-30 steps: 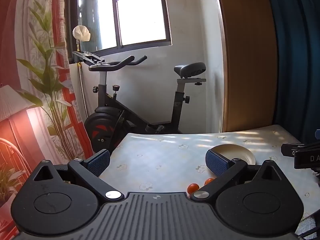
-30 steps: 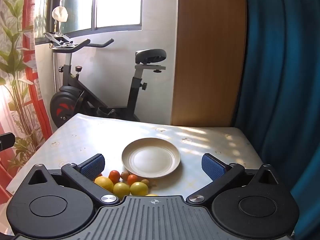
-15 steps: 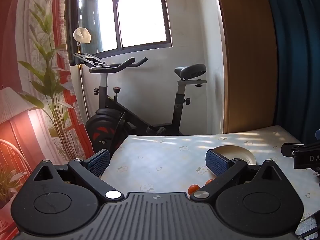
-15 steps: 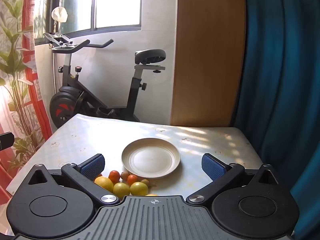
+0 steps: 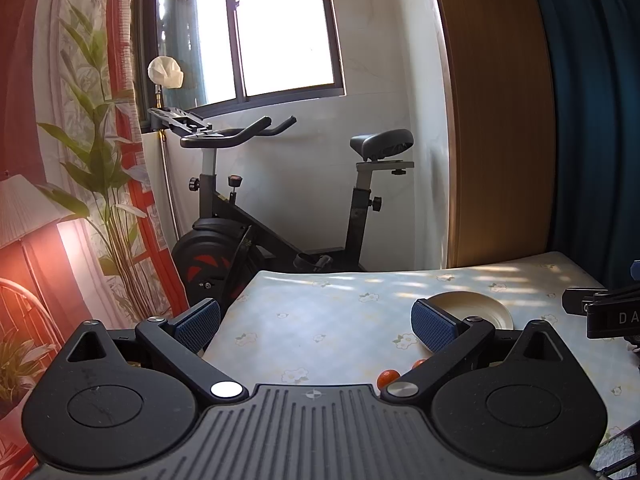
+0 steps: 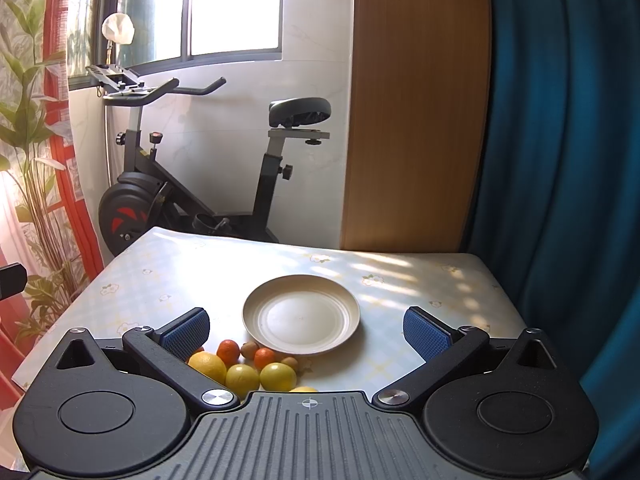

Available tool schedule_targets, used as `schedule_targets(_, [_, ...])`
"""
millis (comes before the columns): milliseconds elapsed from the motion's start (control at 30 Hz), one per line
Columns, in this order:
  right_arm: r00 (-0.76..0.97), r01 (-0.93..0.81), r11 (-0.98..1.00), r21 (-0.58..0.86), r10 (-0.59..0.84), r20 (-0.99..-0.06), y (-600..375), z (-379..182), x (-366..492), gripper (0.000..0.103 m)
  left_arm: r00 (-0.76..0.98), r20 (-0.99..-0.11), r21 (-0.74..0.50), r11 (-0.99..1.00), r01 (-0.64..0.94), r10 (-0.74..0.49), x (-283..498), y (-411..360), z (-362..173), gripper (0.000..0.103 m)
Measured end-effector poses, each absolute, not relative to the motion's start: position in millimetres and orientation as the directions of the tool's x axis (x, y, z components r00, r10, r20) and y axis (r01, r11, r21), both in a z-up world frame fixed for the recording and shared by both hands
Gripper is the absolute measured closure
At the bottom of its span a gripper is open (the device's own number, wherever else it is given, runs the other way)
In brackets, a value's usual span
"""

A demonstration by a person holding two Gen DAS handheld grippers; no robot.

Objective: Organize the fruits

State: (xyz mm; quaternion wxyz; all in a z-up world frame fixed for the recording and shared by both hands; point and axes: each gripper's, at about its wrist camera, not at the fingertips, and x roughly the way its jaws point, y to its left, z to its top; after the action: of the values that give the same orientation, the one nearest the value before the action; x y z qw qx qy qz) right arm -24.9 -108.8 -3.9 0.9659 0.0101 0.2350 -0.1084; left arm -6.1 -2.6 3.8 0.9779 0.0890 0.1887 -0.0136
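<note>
Several fruits [image 6: 248, 366], yellow citrus and small oranges, cluster on the bench [image 6: 160, 280] just beside the bare plate [image 6: 301, 316]. Right claw [image 6: 306, 330] hovers spread wide above them; left claw [image 5: 316, 326] gapes too, holding nothing.

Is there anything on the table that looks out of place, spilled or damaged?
Nothing looks spilled or damaged. The plate sits flat and holds nothing, while the fruit lies loose on the tablecloth beside its near left edge: yellow lemons in front, small oranges behind. Both tools are open and hold nothing.
</note>
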Motion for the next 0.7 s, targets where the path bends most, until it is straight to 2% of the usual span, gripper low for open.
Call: schedule_targets(700, [0.867,0.209,0.977,-0.031,-0.2,-0.456,-108.1,-6.7,-22.3,0.0,0.93,-0.368,0.171,0.984,0.059,0.009,-6.7,-3.4,3.8,0.0])
